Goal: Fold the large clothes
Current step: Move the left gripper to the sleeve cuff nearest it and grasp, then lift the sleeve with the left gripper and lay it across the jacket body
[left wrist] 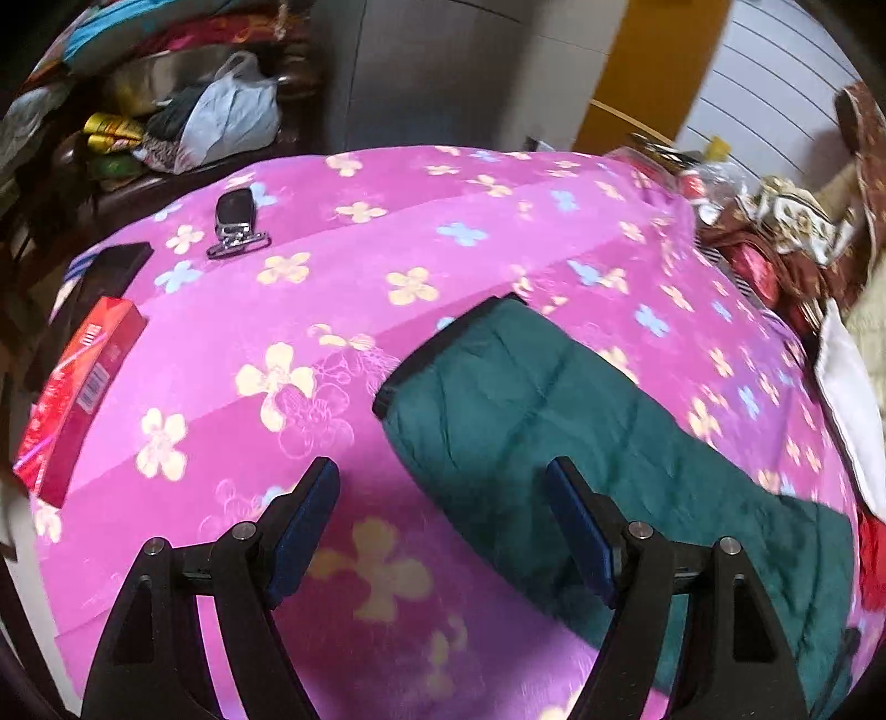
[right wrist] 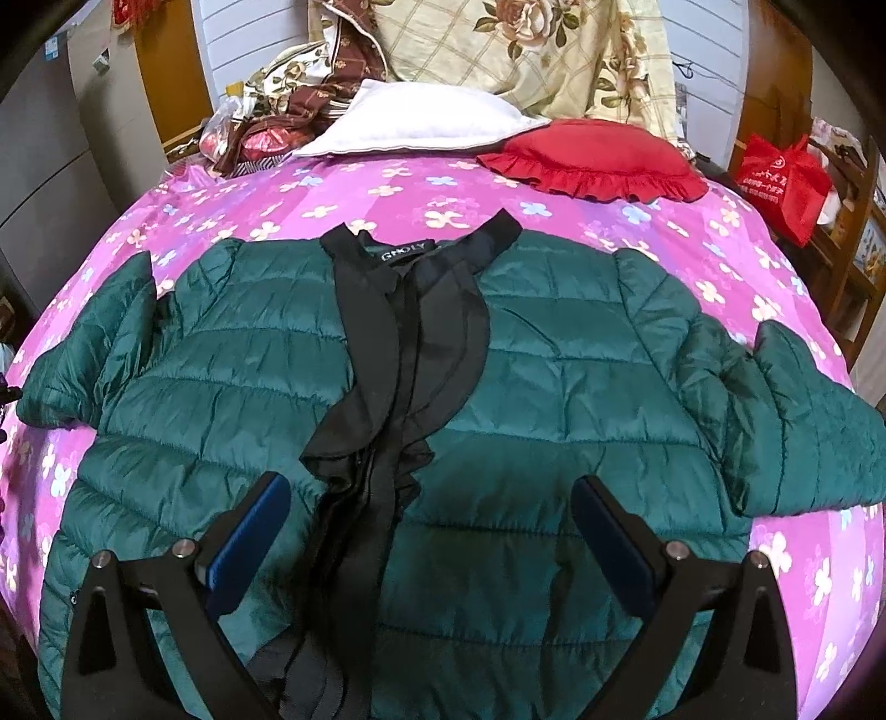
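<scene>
Over the pink flowered bedspread [left wrist: 232,354], the left wrist view shows the left gripper [left wrist: 443,487] spread wide with nothing between its fingers, one teal sleeve [left wrist: 531,399] of the jacket stretching ahead past the right-hand finger, and a car key [left wrist: 237,219] and red box [left wrist: 77,387] lying well off to the left. From the right wrist view, the right gripper [right wrist: 432,504] hangs equally spread and empty above the lower front of the quilted green jacket [right wrist: 554,387], which lies flat, front up, sleeves out to both sides, black ruffled trim [right wrist: 404,343] down its middle, with a red pillow [right wrist: 598,155] beyond its collar.

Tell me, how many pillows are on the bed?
2. A white pillow lies at the head of the bed, and a red frilly pillow sits just to its right. More may hide under the piled bedding behind.
</scene>
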`<control>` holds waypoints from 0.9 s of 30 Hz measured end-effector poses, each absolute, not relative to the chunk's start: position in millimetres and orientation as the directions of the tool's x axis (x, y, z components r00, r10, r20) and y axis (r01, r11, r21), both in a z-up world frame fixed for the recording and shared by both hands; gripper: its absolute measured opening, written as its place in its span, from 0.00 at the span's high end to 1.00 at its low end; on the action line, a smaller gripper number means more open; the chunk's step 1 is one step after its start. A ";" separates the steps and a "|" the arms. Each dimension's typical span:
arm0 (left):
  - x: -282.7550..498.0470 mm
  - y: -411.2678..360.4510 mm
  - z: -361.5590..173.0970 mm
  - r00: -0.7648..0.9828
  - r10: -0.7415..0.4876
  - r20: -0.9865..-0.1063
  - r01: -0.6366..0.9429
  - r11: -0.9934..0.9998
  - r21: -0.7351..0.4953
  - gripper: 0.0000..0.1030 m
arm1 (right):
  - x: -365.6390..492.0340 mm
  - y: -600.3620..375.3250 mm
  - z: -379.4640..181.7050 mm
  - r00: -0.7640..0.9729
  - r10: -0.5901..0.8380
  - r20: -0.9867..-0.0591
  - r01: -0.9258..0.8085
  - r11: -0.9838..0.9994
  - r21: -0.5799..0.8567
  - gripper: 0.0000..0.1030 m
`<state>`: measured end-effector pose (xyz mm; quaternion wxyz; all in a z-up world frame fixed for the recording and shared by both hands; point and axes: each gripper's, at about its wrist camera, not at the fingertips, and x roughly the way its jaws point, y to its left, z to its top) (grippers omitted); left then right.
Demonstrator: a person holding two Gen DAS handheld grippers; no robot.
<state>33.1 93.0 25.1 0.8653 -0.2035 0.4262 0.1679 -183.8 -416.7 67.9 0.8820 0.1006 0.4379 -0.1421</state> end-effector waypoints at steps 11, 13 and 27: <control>53.1 83.0 18.5 0.587 0.070 -0.806 -0.377 0.905 -0.196 1.00 | -178.3 -409.9 67.3 0.574 -0.169 -0.801 0.326 0.945 0.034 0.00; 45.4 79.6 30.8 0.612 0.057 -0.789 -0.361 0.907 -0.214 1.00 | -177.9 -411.3 66.9 0.570 -0.174 -0.803 0.330 0.943 0.030 0.00; -35.9 -29.6 143.0 0.763 -0.161 -0.626 -0.008 0.966 -0.258 1.00 | -200.6 -430.3 78.4 0.574 -0.210 -0.791 0.370 0.929 0.022 0.00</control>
